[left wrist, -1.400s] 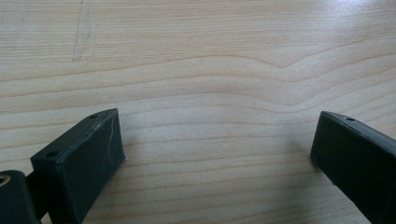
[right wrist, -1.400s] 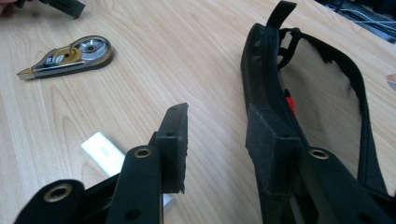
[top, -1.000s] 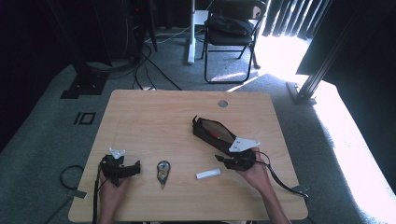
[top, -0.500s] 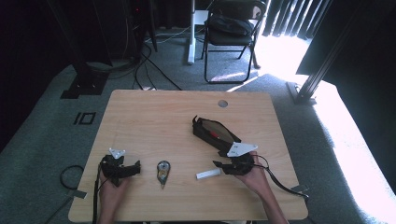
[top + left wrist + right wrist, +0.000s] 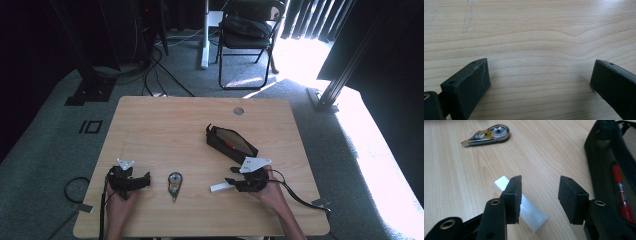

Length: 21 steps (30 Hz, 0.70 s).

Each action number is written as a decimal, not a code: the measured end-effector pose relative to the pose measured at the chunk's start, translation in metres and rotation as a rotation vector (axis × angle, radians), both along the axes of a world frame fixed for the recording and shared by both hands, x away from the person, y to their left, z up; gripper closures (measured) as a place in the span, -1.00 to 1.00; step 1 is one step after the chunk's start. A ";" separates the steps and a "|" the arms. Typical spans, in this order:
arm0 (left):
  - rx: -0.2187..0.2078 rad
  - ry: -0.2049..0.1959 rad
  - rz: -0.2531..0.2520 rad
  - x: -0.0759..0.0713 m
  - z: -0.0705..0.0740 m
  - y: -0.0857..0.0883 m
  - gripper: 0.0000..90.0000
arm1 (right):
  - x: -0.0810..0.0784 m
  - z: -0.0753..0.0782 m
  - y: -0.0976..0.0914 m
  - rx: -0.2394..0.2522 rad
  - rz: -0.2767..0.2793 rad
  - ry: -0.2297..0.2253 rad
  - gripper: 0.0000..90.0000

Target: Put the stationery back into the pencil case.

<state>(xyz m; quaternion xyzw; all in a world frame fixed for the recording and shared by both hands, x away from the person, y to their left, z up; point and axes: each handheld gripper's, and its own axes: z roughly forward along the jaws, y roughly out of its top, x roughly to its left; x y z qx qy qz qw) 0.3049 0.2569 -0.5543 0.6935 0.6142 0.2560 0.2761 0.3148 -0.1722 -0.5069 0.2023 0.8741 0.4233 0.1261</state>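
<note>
A white tube (image 5: 220, 188) lies on the wooden table (image 5: 165, 130) at the front right. My right gripper (image 5: 231, 183) stands just to the right of it, open, and its jaws have just been opening. In the right gripper view the tube (image 5: 529, 210) runs under the left jaw, and only bare wood shows between the jaws of the right gripper (image 5: 540, 192). A black pencil case (image 5: 231, 142) lies open behind it, with a red pen (image 5: 620, 187) inside. My left gripper (image 5: 145, 179) rests at the front left, and in its own view the left gripper (image 5: 540, 80) is open over bare wood.
A correction tape roller (image 5: 174, 183) lies between the two hands, and the same roller (image 5: 487, 135) appears far left in the right gripper view. A cable hole (image 5: 238, 110) sits near the table's far edge. A chair (image 5: 247, 30) and floor cables stand beyond the table.
My right gripper has shifted slightly left and toward the front edge, closer to the white tube. The left hand has stayed where it was.
</note>
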 end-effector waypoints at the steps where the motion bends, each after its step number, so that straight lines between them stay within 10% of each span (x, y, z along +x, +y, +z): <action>1: 0.000 0.000 0.000 0.000 0.000 0.000 -0.94 | 0.000 -0.001 0.001 -0.001 0.004 0.004 0.18; 21: 0.000 0.000 0.000 0.000 0.000 0.000 -0.94 | -0.006 -0.014 0.010 -0.028 0.068 0.034 0.10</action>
